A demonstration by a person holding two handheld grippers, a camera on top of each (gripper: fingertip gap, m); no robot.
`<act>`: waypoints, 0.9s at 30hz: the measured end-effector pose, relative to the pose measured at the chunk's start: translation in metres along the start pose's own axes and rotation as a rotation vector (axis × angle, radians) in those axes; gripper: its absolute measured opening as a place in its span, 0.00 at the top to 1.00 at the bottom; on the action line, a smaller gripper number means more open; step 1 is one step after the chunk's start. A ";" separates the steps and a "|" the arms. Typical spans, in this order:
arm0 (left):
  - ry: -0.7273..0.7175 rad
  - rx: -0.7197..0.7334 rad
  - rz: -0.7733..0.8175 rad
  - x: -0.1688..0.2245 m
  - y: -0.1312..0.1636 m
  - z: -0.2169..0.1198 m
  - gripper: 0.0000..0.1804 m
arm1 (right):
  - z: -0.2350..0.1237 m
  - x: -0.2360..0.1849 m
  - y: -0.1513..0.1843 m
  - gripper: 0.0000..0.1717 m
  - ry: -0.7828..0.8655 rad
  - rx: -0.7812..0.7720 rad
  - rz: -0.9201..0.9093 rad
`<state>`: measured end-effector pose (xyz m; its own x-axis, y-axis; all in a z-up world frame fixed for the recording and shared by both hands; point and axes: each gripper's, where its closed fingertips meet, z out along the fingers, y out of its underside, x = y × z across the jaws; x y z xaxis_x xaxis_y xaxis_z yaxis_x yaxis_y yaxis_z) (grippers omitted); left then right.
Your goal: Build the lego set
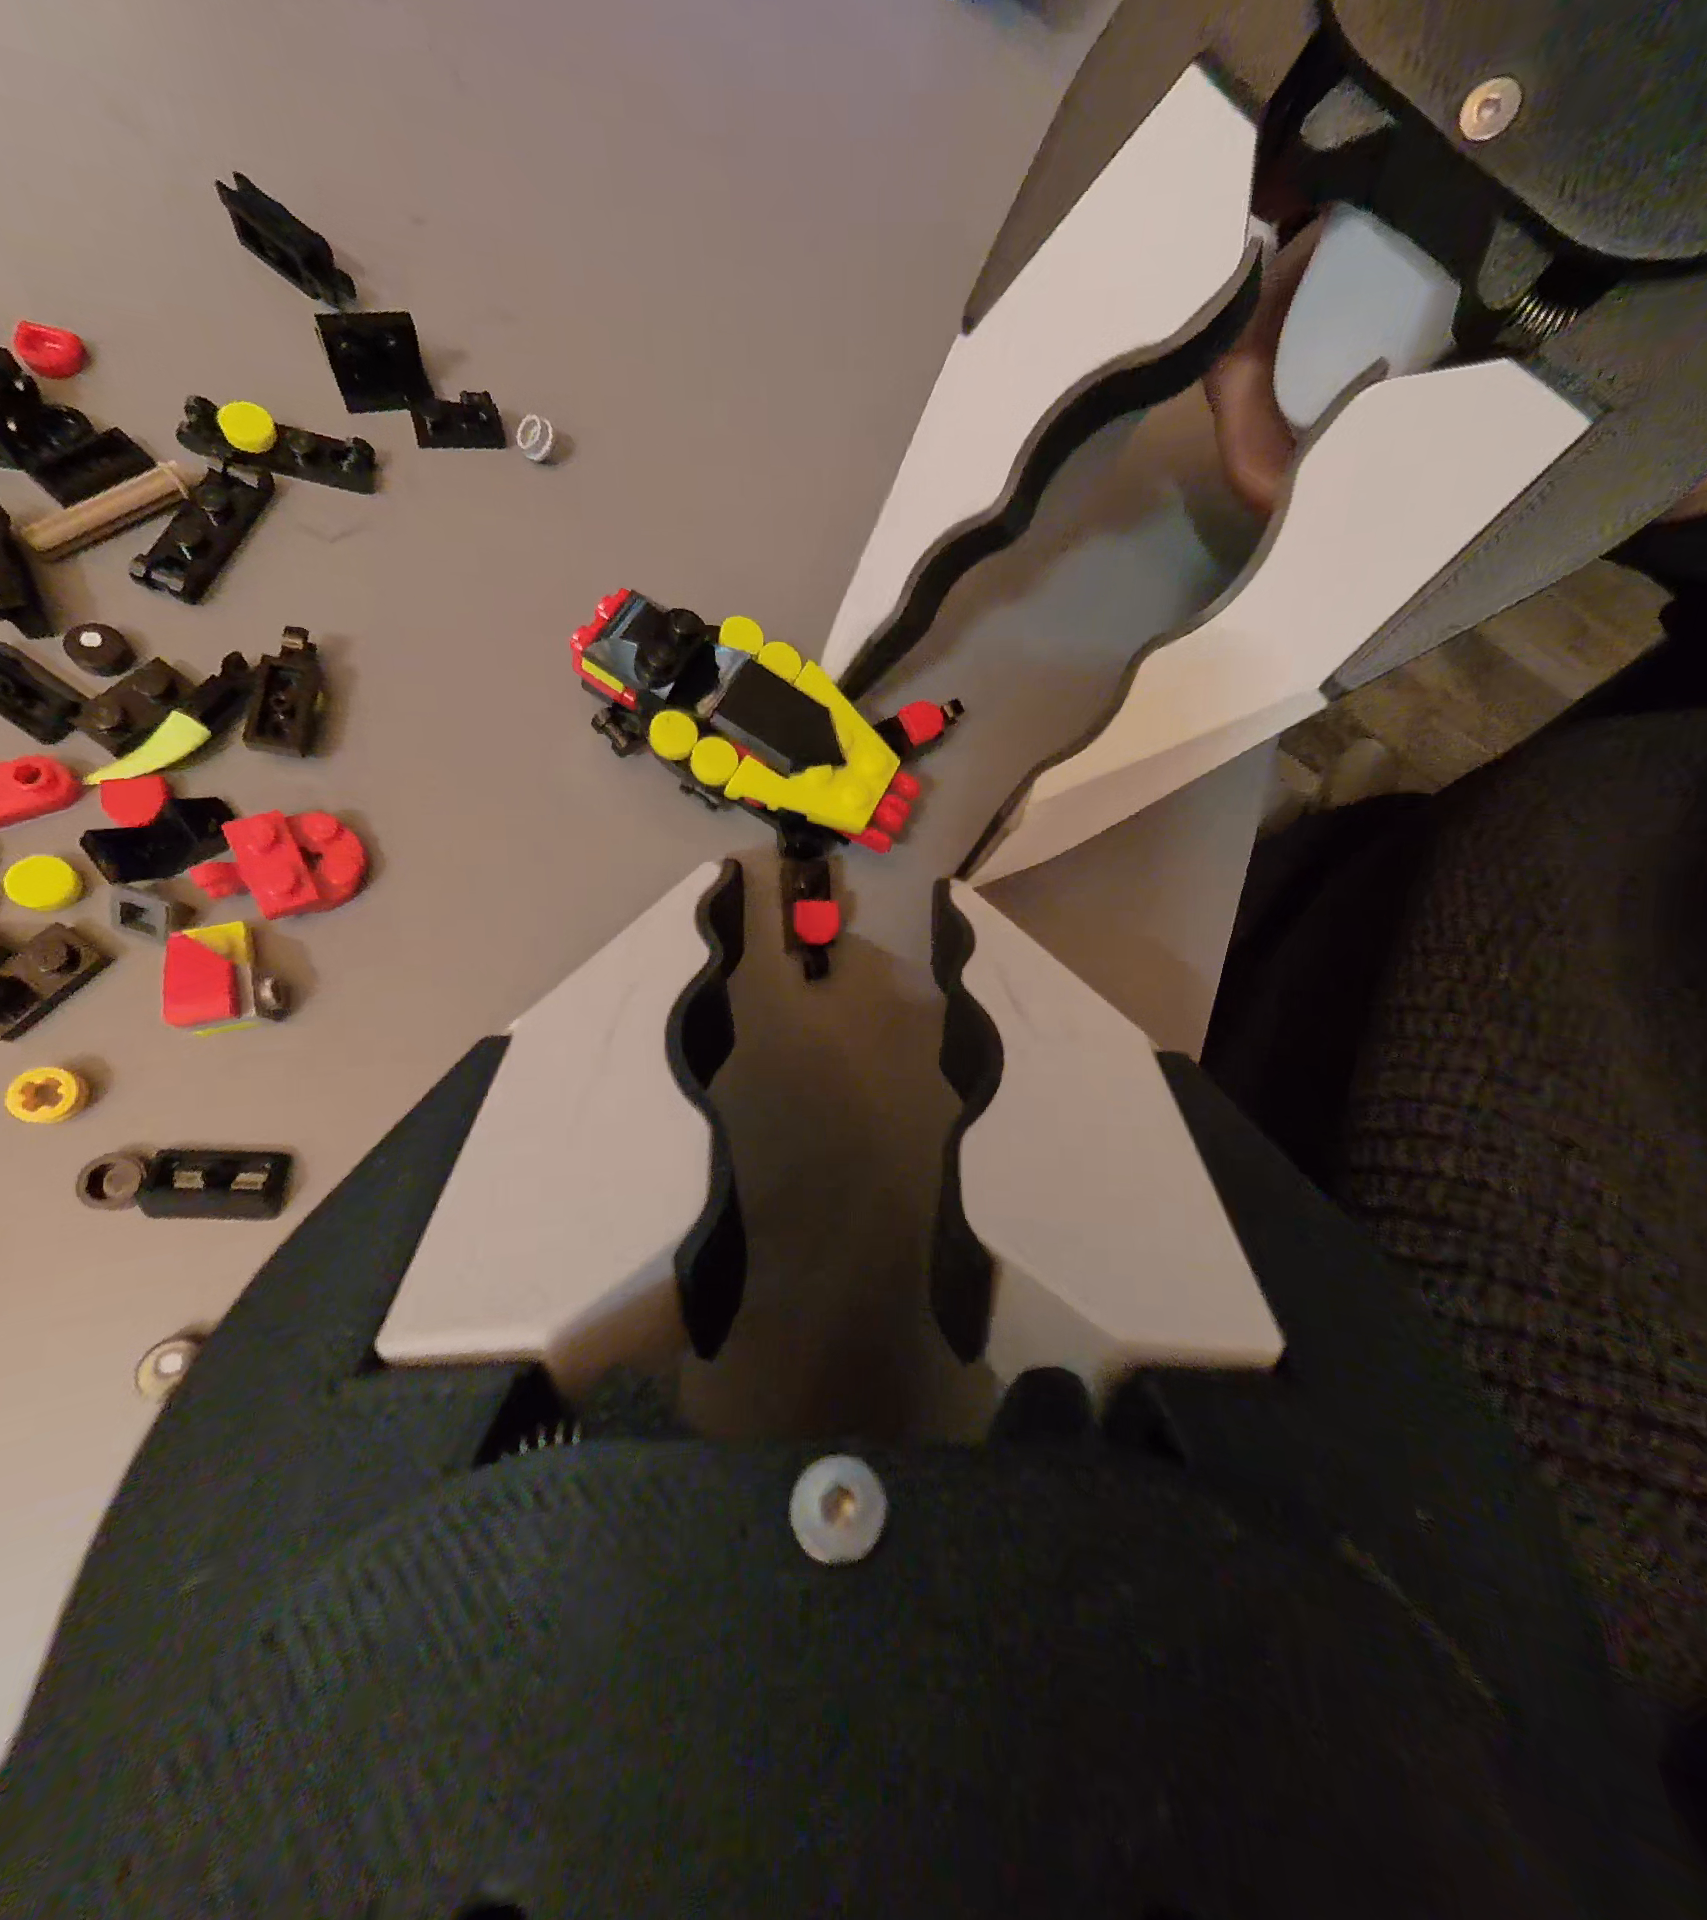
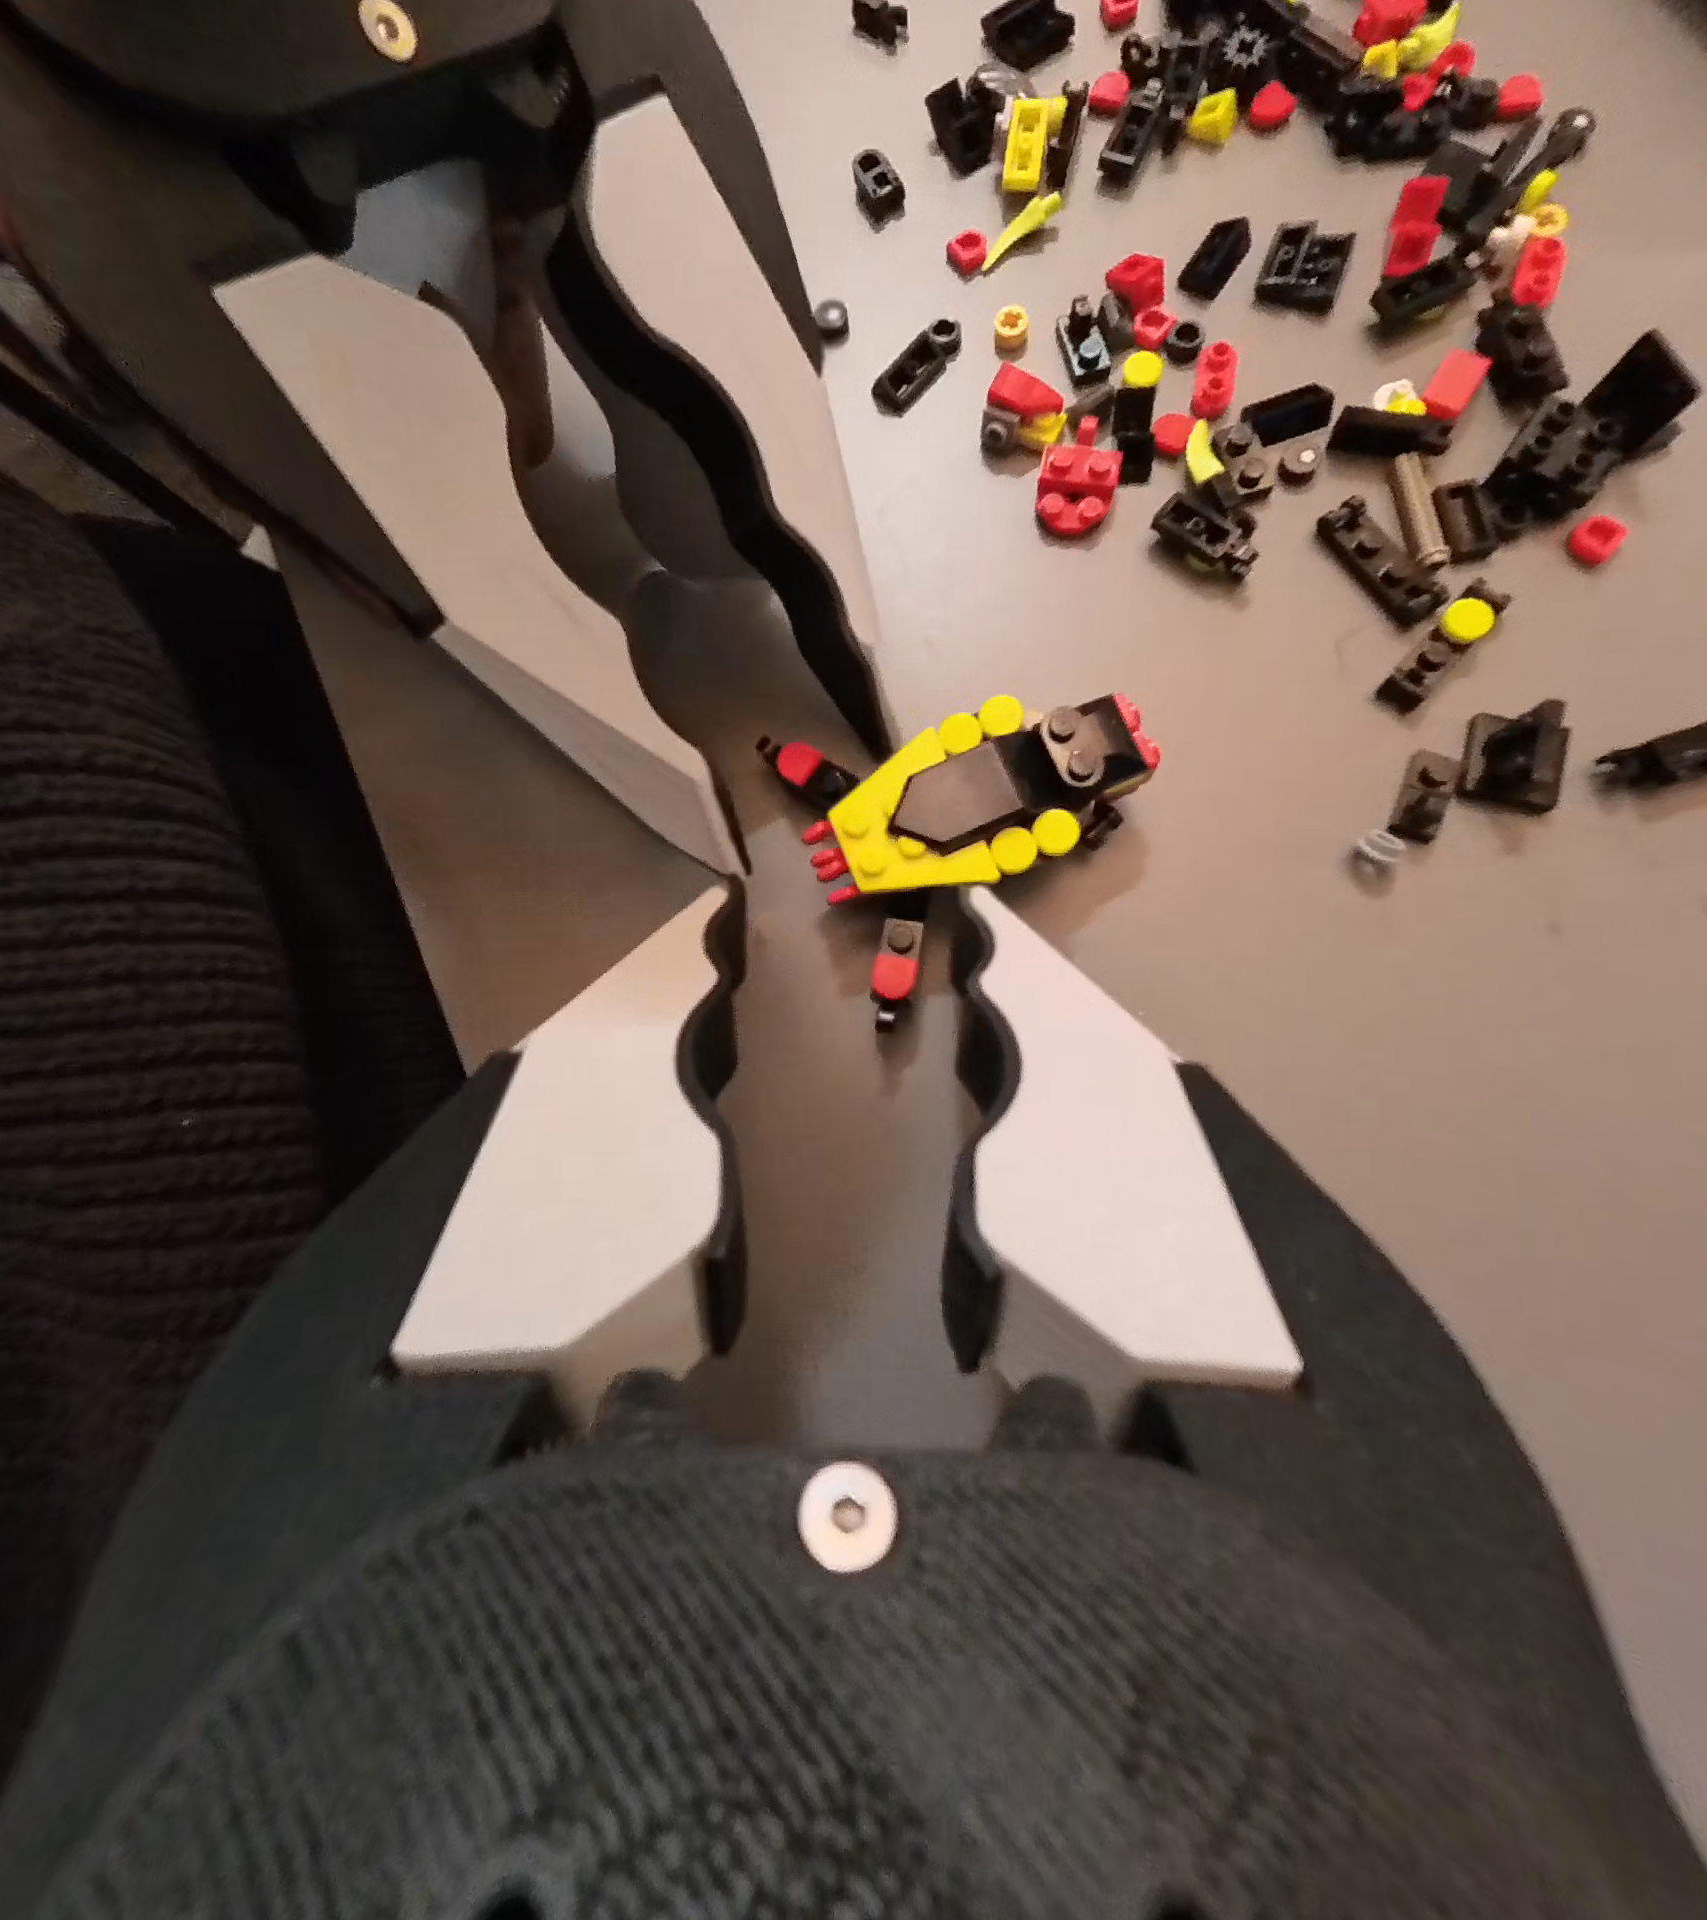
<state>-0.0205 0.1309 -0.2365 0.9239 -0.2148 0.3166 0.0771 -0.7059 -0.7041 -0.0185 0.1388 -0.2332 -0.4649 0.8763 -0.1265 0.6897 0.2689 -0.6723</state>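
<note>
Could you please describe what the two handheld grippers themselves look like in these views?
Both the left gripper and the right gripper look alike: a black, ribbed-textured plastic body with a silver screw at its centre, and two pale grey wedge-shaped fingers lined with wavy black pads. A dark knitted garment shows beside them.

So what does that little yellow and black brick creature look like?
The brick creature is a small plastic build: yellow wedge plates and round yellow tiles on top, a black slope in the middle, black studs and red bits at one end, red prongs at the other. Two black legs with red tips stick out. It lies flat on the grey table, one leg inside each open pair of tongs, unpinched.
</note>
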 end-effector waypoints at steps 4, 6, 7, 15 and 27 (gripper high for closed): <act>-0.009 -0.003 0.014 0.001 0.000 0.002 0.82 | 0.003 0.001 0.004 0.80 0.012 -0.028 -0.004; 0.010 0.001 0.005 0.005 -0.001 0.002 0.81 | 0.004 0.001 0.005 0.84 0.022 -0.040 -0.015; 0.018 0.001 0.002 0.006 -0.001 0.002 0.81 | 0.004 0.001 0.005 0.86 0.028 -0.043 -0.022; 0.013 -0.004 0.011 0.007 0.000 0.003 0.81 | 0.004 0.003 0.006 0.90 0.030 -0.059 -0.002; 0.012 -0.017 0.000 0.009 0.001 0.004 0.84 | 0.004 0.006 0.007 0.97 0.067 -0.078 -0.019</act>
<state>-0.0102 0.1311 -0.2370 0.9193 -0.2230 0.3242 0.0707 -0.7170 -0.6935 -0.0187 0.1447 -0.2419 -0.4418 0.8949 -0.0635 0.7237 0.3136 -0.6147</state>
